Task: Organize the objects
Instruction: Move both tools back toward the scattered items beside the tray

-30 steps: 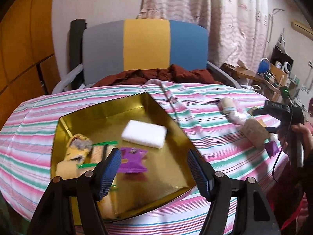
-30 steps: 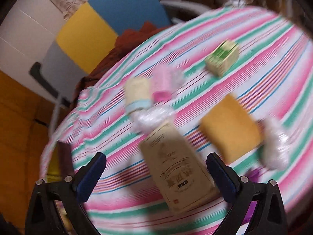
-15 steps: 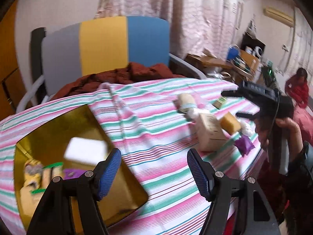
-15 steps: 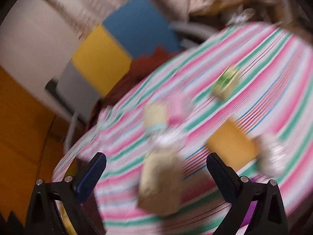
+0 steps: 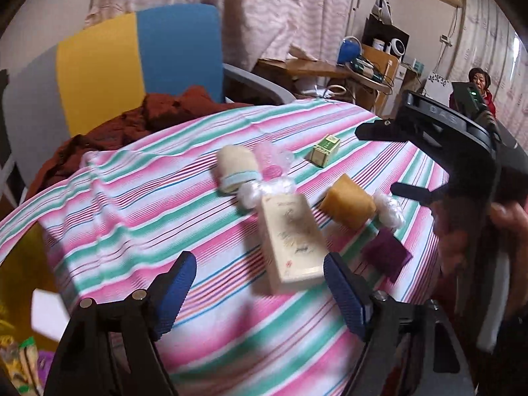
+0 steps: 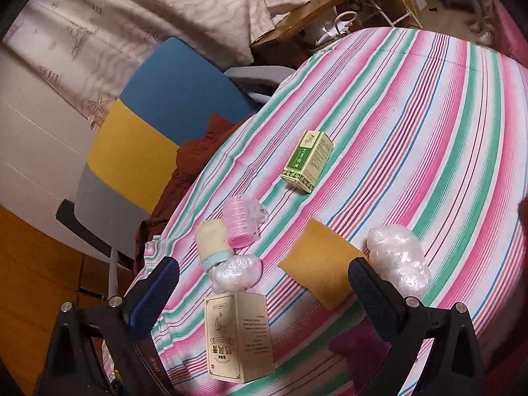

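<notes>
While my left claw (image 5: pixel 259 288) hangs wide open over the striped cloth of the bench (image 5: pixel 158 204), it holds nothing; its blue pads (image 5: pixel 175 288) stand well apart. Just beyond them lies the tan box (image 5: pixel 290 237), flat on one face, with a purple packet (image 5: pixel 386 254) beside it to the right. At the lower left edge of the left wrist view, a corner of the gold tray (image 5: pixel 19 257) shows, with a white block (image 5: pixel 48 313) and snack packets (image 5: pixel 21 363) inside. My right claw (image 6: pixel 264 300) is likewise spread wide and empty, poised above the same tan box (image 6: pixel 237 336). Farther on sit an orange block (image 6: pixel 321 267), a crumpled plastic wad (image 6: pixel 399 260) to its right, and a second wad (image 6: pixel 236 270) touching a cream roll (image 6: pixel 211 241) and a pink roller (image 6: pixel 239 221). Beyond these, apart from the cluster, lies a green carton (image 6: pixel 307 161). A chair (image 6: pixel 145 132) with grey, yellow and blue panels stands behind the bench, carrying a rust-coloured cloth (image 5: pixel 138 122). My right hand (image 5: pixel 508 217) grips the other handle at the right edge of the left wrist view.
</notes>
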### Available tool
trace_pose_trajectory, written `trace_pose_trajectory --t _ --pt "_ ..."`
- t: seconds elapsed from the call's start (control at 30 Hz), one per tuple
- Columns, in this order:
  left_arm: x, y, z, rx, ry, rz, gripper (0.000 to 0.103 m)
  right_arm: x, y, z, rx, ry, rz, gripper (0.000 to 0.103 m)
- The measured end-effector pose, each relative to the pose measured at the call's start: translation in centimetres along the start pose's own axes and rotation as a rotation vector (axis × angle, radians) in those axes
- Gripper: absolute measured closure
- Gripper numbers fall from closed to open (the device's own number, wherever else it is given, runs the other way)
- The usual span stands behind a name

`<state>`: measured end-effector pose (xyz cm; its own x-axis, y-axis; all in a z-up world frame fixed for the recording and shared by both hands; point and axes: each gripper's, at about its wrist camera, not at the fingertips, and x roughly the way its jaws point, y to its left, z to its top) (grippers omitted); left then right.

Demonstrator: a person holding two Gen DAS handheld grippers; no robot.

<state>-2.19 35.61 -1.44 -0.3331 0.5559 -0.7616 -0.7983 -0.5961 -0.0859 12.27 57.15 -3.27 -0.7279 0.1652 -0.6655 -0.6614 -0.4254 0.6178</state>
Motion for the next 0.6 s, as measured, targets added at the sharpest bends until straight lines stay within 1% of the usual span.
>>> trace_pose_trajectory --t 0.13,0.2,0.3,0.37,0.4,0.47,0.5,0.53,0.6 --pt "2.7 -1.1 1.4 0.035 0.030 -0.013 0.019 0.6 -0.4 0.2 0.025 0.006 0.000 0.000" --pt "4.2 -1.7 2.0 0.047 0.058 -0.016 0.019 0.6 -0.7 0.2 0.034 0.002 -0.001 0.000" --pt "5.8 -2.7 2.4 0.062 0.077 -0.032 0.019 0.8 -0.6 0.4 0.027 0.005 -0.013 0.000" --pt "7.3 -3.2 2.5 0.076 0.107 -0.015 0.019 1.0 -0.5 0.5 0.017 0.008 -0.021 0.000" --pt "7.8 -3.2 2.5 0.076 0.117 -0.001 0.021 1.2 -0.4 0.5 0.011 0.010 -0.028 0.000" --pt "8.7 -3.0 2.1 0.069 0.134 0.019 0.034 1.4 -0.2 0.6 0.005 0.010 -0.049 0.000" --pt "9.0 -2.7 1.8 0.057 0.152 0.010 0.048 1.6 -0.2 0.7 -0.001 0.015 -0.056 0.000" --pt "9.2 -2.2 1.3 0.045 0.173 0.006 0.051 1.9 0.0 0.6 -0.010 0.028 -0.063 0.000" --pt "8.7 -1.5 0.6 0.046 0.159 -0.011 0.051 2.4 0.3 0.5 -0.032 0.048 -0.086 0.000"
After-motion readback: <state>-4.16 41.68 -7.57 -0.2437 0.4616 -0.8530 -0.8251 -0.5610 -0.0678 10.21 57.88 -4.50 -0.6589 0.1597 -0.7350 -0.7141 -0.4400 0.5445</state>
